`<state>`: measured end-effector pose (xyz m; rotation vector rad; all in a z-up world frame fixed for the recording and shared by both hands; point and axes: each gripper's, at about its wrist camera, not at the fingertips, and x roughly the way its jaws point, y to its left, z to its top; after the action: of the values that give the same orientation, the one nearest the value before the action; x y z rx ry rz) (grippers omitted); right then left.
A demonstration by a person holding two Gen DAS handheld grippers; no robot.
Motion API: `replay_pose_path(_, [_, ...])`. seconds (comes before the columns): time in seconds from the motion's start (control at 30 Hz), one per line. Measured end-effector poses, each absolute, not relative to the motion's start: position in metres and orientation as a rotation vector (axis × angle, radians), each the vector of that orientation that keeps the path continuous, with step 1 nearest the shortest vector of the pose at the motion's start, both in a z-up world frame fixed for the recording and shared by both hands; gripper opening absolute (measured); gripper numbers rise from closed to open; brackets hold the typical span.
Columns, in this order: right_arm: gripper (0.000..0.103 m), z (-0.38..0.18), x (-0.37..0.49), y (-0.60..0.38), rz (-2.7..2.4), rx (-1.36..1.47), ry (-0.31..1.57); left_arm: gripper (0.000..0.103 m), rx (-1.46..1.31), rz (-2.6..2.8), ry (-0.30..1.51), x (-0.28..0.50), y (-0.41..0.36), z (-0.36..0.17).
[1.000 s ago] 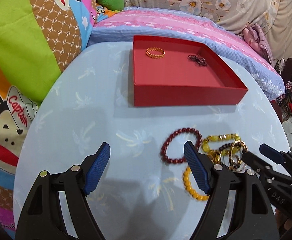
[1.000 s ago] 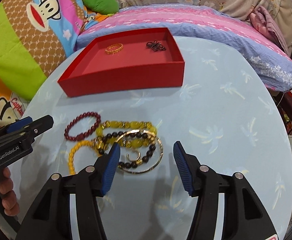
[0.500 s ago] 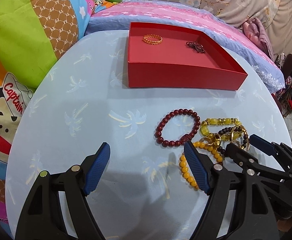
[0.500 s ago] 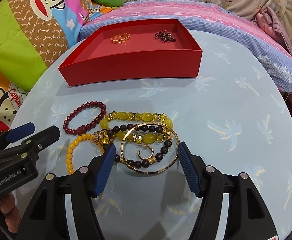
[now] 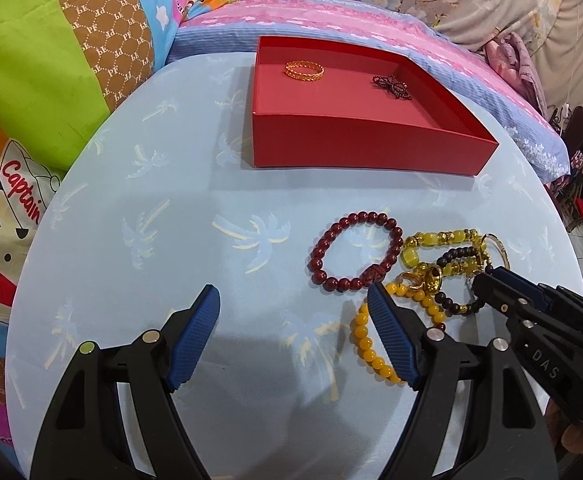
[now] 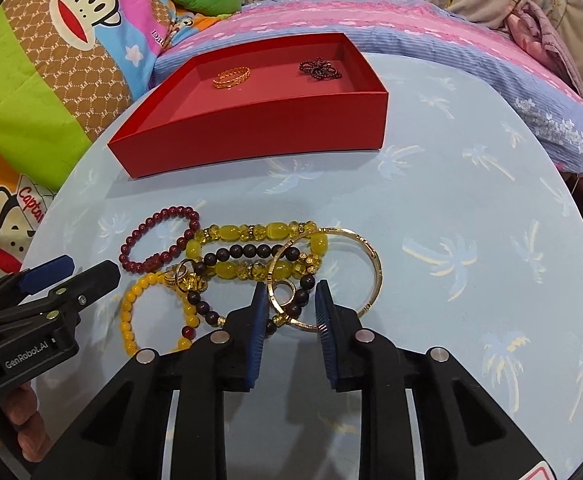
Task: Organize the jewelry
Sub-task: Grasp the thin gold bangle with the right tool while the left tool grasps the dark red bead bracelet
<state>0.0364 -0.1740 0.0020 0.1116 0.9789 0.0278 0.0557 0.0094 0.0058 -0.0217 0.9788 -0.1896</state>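
Observation:
A red tray (image 6: 259, 136) (image 5: 363, 148) at the table's far side holds a gold ring (image 6: 230, 77) (image 5: 303, 70) and a dark beaded piece (image 6: 320, 69) (image 5: 393, 86). A pile of jewelry lies in front: a dark red bead bracelet (image 6: 159, 240) (image 5: 355, 252), a yellow bead bracelet (image 6: 131, 312) (image 5: 365, 344), a yellow stone bracelet (image 6: 251, 232), a dark bead bracelet (image 6: 247, 250) and a gold bangle (image 6: 365, 248). My right gripper (image 6: 290, 292) is partly closed around the bangle's near edge and a small ring, pads apart. My left gripper (image 5: 291, 304) is open, empty, left of the pile.
The round table (image 6: 471, 220) has a light blue palm-print cloth. Colourful cartoon cushions (image 5: 31, 80) lie to the left and a pink and blue striped pillow (image 6: 411, 28) behind the tray. The table edge drops off at right.
My right gripper moved forward over the pile and its jaws narrowed around the bangle's near edge. The left gripper drew slightly nearer the tray and stayed open.

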Motion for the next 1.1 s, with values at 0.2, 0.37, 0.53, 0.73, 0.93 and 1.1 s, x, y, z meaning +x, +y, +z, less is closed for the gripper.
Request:
replay_pose_path(0.2, [0.057,0.008,0.032,-0.181,-0.007,0.109,0.953,0.072,-0.026,-0.186,0.981,0.056,0.010,0.006])
replay_pose_path(0.37, [0.065,0.007,0.039,-0.181,-0.013,0.094,0.951,0.072,-0.025,-0.188,0.985,0.056,0.009,0.005])
replay_pose_path(0.53, [0.065,0.001,0.047,-0.180,-0.025,0.080,0.952,0.072,-0.023,-0.186,0.980,0.057,0.009,0.006])
replay_pose_path(0.73, [0.057,0.000,0.051,-0.181,-0.017,0.070,0.949,0.072,-0.037,-0.175,0.986,0.060,0.013,0.004])
replay_pose_path(0.93, [0.057,0.003,0.040,-0.188,-0.024,0.102,0.942,0.072,-0.037,-0.179,0.986,0.061,0.013,0.004])
replay_pose_path(1.1, [0.057,0.009,0.033,-0.193,-0.023,0.130,0.935,0.072,-0.037,-0.175,0.983,0.067,0.012,0.003])
